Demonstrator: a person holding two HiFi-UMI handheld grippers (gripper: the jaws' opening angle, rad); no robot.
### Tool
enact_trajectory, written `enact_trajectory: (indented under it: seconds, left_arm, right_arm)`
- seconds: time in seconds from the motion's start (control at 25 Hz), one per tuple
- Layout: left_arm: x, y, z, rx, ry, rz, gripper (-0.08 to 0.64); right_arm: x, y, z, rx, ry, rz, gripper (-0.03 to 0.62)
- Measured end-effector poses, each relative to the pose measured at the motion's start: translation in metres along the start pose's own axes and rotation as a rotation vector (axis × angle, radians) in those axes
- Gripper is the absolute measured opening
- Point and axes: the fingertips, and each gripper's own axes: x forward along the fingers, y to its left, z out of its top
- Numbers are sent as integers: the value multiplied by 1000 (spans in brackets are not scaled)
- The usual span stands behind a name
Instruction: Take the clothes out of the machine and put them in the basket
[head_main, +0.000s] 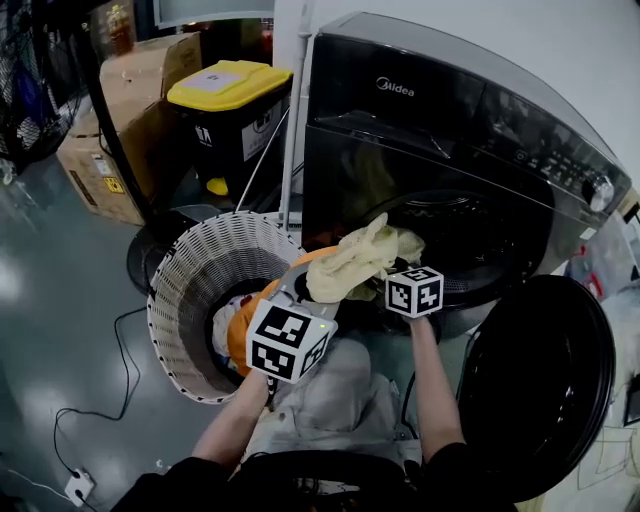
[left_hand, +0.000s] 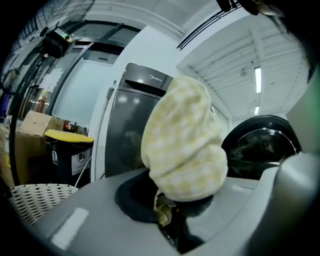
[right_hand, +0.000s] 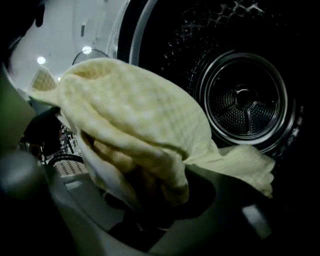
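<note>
cloth (head_main: 352, 262): pale yellow check, stretched from one pair of jaws to the other, in front of the machine's opening.
left gripper (head_main: 305, 278): jaws pinched on one end of the cloth, which bunches into a rounded wad just above and beyond the tips.
right gripper (head_main: 388, 276): jaws clamped on the other end of the cloth; folds fill the gap between them and one corner trails off to their right.
washing machine (head_main: 450, 140): dark front-loader, ahead of both pairs of jaws.
drum (right_hand: 245, 100): perforated steel, just beyond the right jaws.
door (head_main: 540, 380): swung open, to the right of the right jaws.
basket (head_main: 190, 270): white woven, below and left of the left jaws.
orange garment (head_main: 245, 325): lying in the basket, beneath the left jaws.
bin (head_main: 225, 90): black with a yellow lid, well beyond the left jaws, to their left.
</note>
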Motion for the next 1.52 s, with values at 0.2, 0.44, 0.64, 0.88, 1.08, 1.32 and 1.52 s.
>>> enact_trajectory:
  seconds: [0.2, 0.44, 0.64, 0.88, 1.08, 1.32, 1.52]
  left_arm:
    - [-19, 5, 13, 27, -49, -17, 46]
    - [-50, 4, 53, 80, -177, -10, 46]
    - [-86, 22, 78, 65, -246, 51, 46]
    - [-132, 58, 99, 60, -286, 163, 46]
    - [-167, 69, 126, 55, -369, 184, 46]
    - [-197, 71, 166, 117, -437, 186, 46]
    - [-215, 80, 205, 115, -508, 162, 46]
  right_arm:
    - [-16, 23, 13, 155, -108, 54, 143]
    - [-25, 73, 46, 292, -242, 198, 118]
    - [-21, 128, 72, 344, -294, 383, 112]
    - [-3, 188, 95, 232, -243, 463, 110]
    - [-9, 237, 120, 230, -251, 580, 109]
    - [-22, 273, 162, 211, -270, 637, 109]
    - [-30, 296, 213, 125, -293, 665, 109]
